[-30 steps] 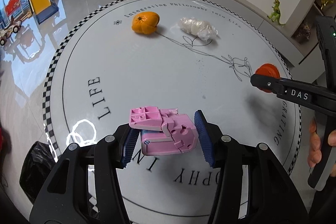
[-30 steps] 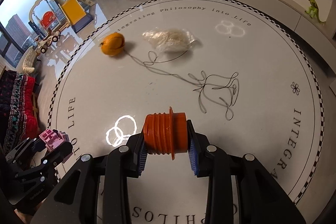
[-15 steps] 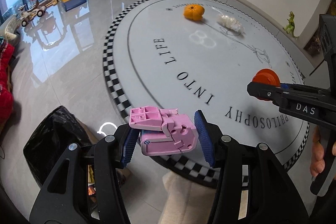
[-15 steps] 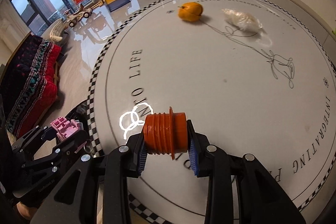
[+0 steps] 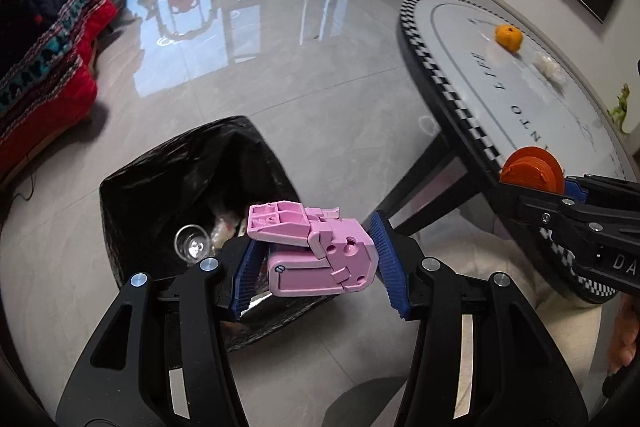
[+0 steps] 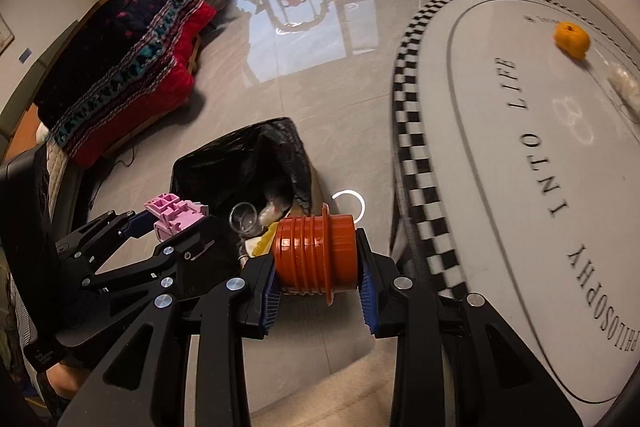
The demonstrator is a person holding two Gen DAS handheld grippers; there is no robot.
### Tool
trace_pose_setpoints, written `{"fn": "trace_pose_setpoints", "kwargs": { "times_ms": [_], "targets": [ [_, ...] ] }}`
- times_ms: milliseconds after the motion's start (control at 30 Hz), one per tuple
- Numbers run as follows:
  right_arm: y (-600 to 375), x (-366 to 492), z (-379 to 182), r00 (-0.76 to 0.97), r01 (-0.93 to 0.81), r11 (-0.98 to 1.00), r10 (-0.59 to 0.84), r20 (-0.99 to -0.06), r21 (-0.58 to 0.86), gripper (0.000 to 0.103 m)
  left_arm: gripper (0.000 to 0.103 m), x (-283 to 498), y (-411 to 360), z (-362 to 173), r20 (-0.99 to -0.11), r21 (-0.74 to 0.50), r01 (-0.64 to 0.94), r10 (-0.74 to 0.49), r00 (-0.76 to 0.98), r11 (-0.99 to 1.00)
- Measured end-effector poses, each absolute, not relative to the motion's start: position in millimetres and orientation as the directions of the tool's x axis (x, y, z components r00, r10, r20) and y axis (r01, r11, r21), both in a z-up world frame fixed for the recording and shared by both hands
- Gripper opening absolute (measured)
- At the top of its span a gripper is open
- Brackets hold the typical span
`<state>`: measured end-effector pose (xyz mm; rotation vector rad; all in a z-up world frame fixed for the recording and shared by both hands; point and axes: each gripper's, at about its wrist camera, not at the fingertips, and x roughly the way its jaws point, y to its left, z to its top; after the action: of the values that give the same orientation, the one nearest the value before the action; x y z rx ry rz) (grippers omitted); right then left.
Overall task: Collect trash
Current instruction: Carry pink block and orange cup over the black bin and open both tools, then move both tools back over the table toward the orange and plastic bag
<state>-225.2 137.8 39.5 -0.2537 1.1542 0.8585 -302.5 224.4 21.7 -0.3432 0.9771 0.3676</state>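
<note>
I've got L gripper (image 5: 318,259) clamped on pink toy (image 5: 316,253), R gripper (image 6: 318,277) on orange ribbed cap (image 6: 316,253), both above black bin bag (image 5: 180,183).

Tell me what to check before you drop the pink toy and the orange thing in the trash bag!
1. Left gripper grips the pink toy piece: ok, both pads press on its sides.
2. Right gripper grips the orange ribbed plastic piece: ok.
3. Black trash bag is open: ok, a clear cup and other scraps show inside.
4. Pink toy piece is over the opening: ok in the left wrist view, though near the bag's closer edge.
5. Orange piece is over the opening: cannot tell; it seems to sit at the bag's edge.
6. Table cleared: not ok, a tangerine and crumpled plastic wrap remain.
</note>
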Motion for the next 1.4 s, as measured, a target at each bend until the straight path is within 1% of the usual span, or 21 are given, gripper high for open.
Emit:
{"fn": "trace_pose_setpoints", "kwargs": {
  "times_ms": [233,367,400,433,467,500,567,767,1100,1400],
  "targets": [
    [192,-258,14,0.056,-0.774,0.589,0.426,-0.903,0.23,0.035,0.052,-351,273,-8,-0.876,-0.129,-0.588,0.186,0.444,0.799],
    [219,-267,4,0.025,-0.798,0.558,0.405,-0.914,0.226,0.035,0.052,-371,300,-18,-0.891,-0.114,-0.659,0.217,0.399,0.743],
    [227,-269,1,0.013,-0.808,0.547,0.391,-0.92,0.221,0.035,0.054,-374,305,-21,-0.898,-0.102,-0.671,0.222,0.38,0.734],
    [234,-269,-2,0.016,-0.811,0.546,0.381,-0.925,0.21,0.045,0.075,-376,310,-24,-0.906,-0.085,-0.683,0.23,0.356,0.726],
    [239,-269,-2,0.037,-0.809,0.556,0.375,-0.926,0.193,0.052,0.096,-379,315,-24,-0.907,-0.063,-0.699,0.252,0.338,0.713],
    [243,-268,-1,0.061,-0.807,0.564,0.375,-0.925,0.176,0.057,0.097,-381,318,-24,-0.902,-0.042,-0.712,0.28,0.329,0.701],
    [245,-267,1,0.067,-0.805,0.566,0.384,-0.921,0.178,0.057,0.097,-387,325,-25,-0.9,-0.024,-0.731,0.304,0.313,0.682],
    [237,-263,4,0.075,-0.799,0.571,0.407,-0.91,0.189,0.057,0.097,-389,333,-30,-0.906,-0.047,-0.74,0.285,0.315,0.671],
    [209,-249,18,0.088,-0.775,0.59,0.456,-0.885,0.227,0.057,0.097,-365,306,-21,-0.893,-0.074,-0.672,0.25,0.373,0.736],
    [173,-224,34,0.127,-0.738,0.628,0.489,-0.863,0.248,0.057,0.097,-330,275,-3,-0.882,-0.07,-0.596,0.23,0.412,0.8]
  ]
}}
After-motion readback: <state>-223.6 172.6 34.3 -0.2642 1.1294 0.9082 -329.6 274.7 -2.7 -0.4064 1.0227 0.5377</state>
